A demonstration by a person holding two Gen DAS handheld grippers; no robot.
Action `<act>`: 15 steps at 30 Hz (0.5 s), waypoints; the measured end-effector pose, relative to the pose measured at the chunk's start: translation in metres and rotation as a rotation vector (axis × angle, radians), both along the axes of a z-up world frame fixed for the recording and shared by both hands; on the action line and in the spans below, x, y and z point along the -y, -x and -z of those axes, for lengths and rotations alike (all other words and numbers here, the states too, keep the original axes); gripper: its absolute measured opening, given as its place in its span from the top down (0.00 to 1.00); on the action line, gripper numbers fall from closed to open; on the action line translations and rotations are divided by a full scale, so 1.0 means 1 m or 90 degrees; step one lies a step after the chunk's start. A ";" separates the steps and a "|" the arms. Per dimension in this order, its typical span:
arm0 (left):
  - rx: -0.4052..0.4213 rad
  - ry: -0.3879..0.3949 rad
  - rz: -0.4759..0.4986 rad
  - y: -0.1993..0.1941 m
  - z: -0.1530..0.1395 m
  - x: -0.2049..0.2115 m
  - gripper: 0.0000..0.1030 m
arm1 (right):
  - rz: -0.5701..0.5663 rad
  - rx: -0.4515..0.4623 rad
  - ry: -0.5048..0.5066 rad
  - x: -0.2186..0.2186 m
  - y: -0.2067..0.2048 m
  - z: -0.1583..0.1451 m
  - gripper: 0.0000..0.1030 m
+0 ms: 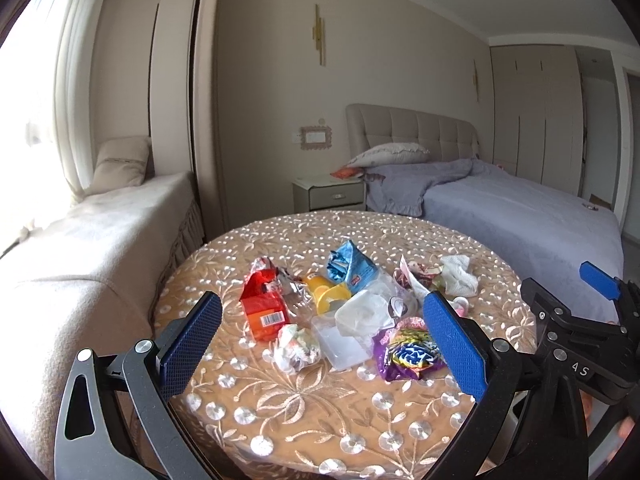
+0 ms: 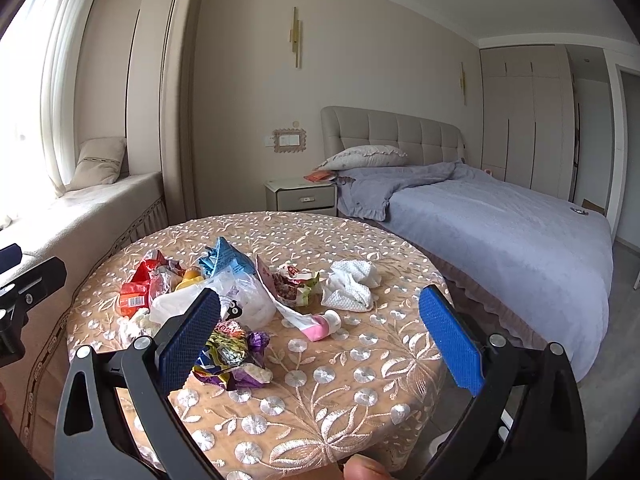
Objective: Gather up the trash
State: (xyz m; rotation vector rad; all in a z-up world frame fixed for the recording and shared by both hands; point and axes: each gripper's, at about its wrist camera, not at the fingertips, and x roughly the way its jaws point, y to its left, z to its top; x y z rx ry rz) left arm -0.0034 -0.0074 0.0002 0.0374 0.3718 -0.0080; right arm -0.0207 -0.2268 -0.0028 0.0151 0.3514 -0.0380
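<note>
Trash lies in a heap on a round table (image 1: 320, 420) with a floral embroidered cloth. I see a red wrapper (image 1: 262, 308), a blue bag (image 1: 352, 266), a yellow cup (image 1: 330, 298), clear plastic trays (image 1: 352, 328), a purple candy bag (image 1: 408, 354) and a crumpled white tissue (image 1: 460, 274). My left gripper (image 1: 324, 346) is open and empty above the near side of the heap. My right gripper (image 2: 320, 342) is open and empty, hovering near the purple bag (image 2: 230, 354), a pink tube (image 2: 320, 324) and the tissue (image 2: 350, 286).
A bed (image 1: 520, 216) with a grey-blue cover stands right of the table. A nightstand (image 1: 330, 196) is behind it. A cushioned window seat (image 1: 92, 240) runs along the left. The right gripper's body shows at the right edge of the left wrist view (image 1: 580, 320).
</note>
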 end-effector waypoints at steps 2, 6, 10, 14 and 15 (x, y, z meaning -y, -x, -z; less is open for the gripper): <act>-0.001 -0.004 0.005 0.000 0.001 0.002 0.04 | 0.006 0.007 0.005 0.000 0.000 0.000 0.04; -0.002 0.009 0.005 0.000 0.001 0.003 0.04 | 0.013 0.021 0.031 -0.003 0.001 0.000 0.04; -0.010 0.052 0.011 -0.003 0.001 -0.004 0.04 | 0.007 0.035 0.033 -0.004 0.001 0.002 0.04; -0.003 0.068 -0.001 -0.004 0.001 -0.006 0.05 | -0.007 0.050 0.030 -0.003 0.002 0.003 0.04; -0.004 0.066 -0.005 -0.005 0.001 -0.006 0.05 | -0.015 0.047 0.021 -0.003 0.001 0.003 0.04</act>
